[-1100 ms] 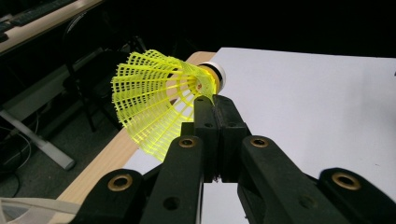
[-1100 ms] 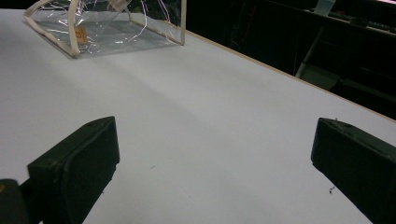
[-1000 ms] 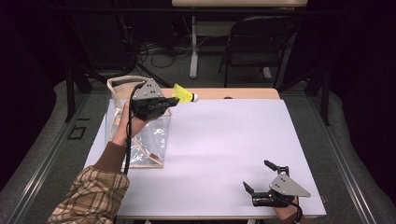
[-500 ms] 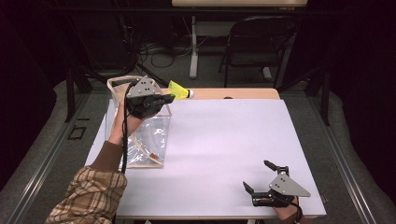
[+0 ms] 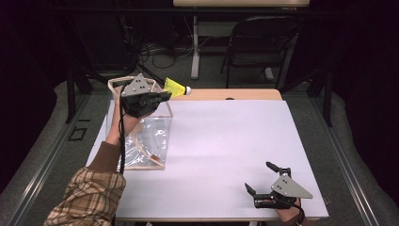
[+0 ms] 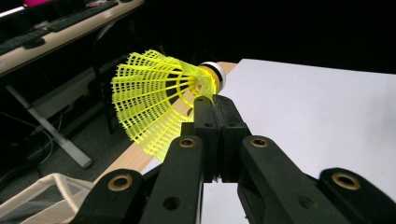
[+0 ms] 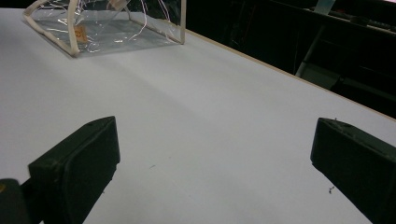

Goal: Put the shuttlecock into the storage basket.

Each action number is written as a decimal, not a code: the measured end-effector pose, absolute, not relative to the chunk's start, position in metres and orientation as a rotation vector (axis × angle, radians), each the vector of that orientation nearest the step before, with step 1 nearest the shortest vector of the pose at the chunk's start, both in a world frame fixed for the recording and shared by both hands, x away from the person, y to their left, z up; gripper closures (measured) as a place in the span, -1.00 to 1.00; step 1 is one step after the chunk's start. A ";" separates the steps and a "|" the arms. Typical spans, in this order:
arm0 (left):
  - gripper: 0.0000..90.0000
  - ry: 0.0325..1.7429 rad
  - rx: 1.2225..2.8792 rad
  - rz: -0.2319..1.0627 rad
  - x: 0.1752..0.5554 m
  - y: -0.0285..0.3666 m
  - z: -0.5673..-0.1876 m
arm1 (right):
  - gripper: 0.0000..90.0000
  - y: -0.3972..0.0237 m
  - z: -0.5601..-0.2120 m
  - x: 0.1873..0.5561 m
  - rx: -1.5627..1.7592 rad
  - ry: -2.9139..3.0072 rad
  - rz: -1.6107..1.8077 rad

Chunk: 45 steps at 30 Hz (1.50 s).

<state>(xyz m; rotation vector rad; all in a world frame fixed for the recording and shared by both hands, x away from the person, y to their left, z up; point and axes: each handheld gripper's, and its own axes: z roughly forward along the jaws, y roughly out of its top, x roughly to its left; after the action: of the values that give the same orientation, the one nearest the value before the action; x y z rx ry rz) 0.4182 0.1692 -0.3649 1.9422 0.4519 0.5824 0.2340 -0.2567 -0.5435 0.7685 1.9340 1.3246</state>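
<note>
A yellow plastic shuttlecock [image 5: 175, 87] with a white-banded cork is pinched by its skirt in my left gripper [image 5: 164, 96], which is held up over the far left of the table. In the left gripper view the jaws meet on the skirt's edge, the shuttlecock [image 6: 156, 100] fanning out to the left of the left gripper [image 6: 215, 103]. Below that hand stands a clear bag [image 5: 148, 136] with cream trim, its top open. My right gripper [image 5: 258, 176] rests at the near right of the white table, open, with nothing between its jaws, as the right gripper view shows [image 7: 215, 158].
The white table top [image 5: 226, 136] has a wooden strip [image 5: 235, 94] along its far edge. The clear bag [image 7: 107, 25] lies far off in the right gripper view. A dark chair [image 5: 261, 47] and desk legs stand beyond the table.
My left gripper has carried the shuttlecock a little to the left and slightly up, over the bag's far corner. The right gripper has kept still.
</note>
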 end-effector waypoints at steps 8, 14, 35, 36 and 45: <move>0.98 0.472 1.923 0.601 0.418 0.177 -0.363 | -0.98 -0.257 -0.544 0.234 0.769 1.933 1.325; 0.98 0.492 1.901 0.612 0.417 0.182 -0.361 | -0.98 -0.257 -0.543 0.234 0.767 1.933 1.324; 0.98 0.563 1.829 0.666 0.417 0.205 -0.356 | -0.98 -0.257 -0.543 0.234 0.768 1.935 1.322; 0.98 0.565 1.832 0.669 0.417 0.206 -0.356 | -0.98 -0.257 -0.544 0.234 0.768 1.935 1.321; 0.98 0.591 1.813 0.689 0.416 0.213 -0.356 | -0.98 -0.257 -0.543 0.234 0.766 1.934 1.319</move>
<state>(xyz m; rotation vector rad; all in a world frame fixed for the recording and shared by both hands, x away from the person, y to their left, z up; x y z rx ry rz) 0.4160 0.2131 -0.3565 1.8134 0.5906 0.6891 0.2340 -0.2567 -0.5435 0.7656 1.9342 1.3188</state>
